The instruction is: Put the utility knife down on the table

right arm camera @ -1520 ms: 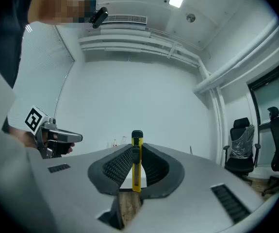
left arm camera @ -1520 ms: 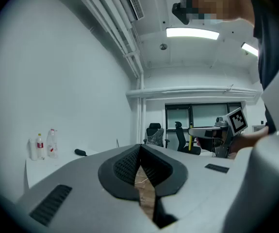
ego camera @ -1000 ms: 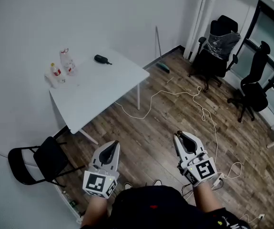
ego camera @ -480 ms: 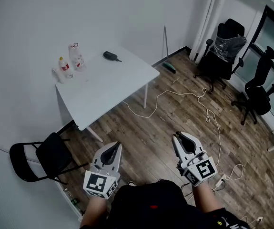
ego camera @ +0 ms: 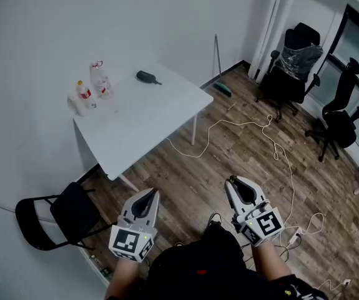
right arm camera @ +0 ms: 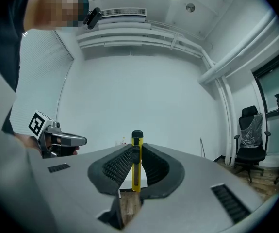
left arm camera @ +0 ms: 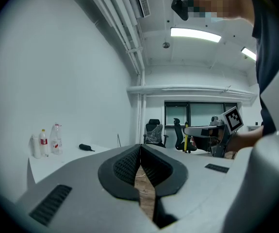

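Since a second ago the tabletop (ego camera: 143,114) has slid a little lower and to the right in my head view, while both grippers have kept their place low in front of me.

My right hand-held gripper (right arm camera: 136,155) is clamped on the yellow utility knife (right arm camera: 137,171), which stands upright between the ribbed pads with its black tip poking above them. It is over the wooden floor (ego camera: 229,149), well apart from the white tabletop. My left hand-held gripper (left arm camera: 140,152) is closed tip to tip, with nothing between. Clear plastic bottles (ego camera: 95,83) stand at the tabletop's far corner by the wall, and a black object (ego camera: 147,77) lies near them.
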A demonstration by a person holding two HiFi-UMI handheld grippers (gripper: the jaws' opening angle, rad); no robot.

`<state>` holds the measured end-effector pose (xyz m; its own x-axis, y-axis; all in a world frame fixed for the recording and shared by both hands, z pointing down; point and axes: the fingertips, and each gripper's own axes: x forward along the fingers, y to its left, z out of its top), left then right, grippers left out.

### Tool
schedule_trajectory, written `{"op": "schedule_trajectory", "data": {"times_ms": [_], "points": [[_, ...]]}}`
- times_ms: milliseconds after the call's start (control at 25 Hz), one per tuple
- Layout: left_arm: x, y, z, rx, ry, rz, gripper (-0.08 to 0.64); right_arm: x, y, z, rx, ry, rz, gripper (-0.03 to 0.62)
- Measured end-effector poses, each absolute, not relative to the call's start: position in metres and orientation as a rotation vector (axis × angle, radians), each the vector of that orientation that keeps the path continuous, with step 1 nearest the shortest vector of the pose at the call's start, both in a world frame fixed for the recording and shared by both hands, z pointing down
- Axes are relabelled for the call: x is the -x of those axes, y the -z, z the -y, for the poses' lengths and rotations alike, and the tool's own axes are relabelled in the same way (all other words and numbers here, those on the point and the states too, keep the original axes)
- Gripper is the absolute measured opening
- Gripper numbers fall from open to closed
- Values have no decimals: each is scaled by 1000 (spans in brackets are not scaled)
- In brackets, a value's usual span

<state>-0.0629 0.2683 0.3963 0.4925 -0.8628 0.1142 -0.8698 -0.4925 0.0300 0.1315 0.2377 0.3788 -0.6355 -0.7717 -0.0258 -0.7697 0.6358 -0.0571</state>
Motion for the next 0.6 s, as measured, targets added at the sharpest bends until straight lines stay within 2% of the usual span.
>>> {"op": "schedule_trajectory", "data": {"times_ms": [600], "points": [[2,-390,-101,-2539,-145,1664,23,-193,-381,-49,1160,125,-2847,66]]}}
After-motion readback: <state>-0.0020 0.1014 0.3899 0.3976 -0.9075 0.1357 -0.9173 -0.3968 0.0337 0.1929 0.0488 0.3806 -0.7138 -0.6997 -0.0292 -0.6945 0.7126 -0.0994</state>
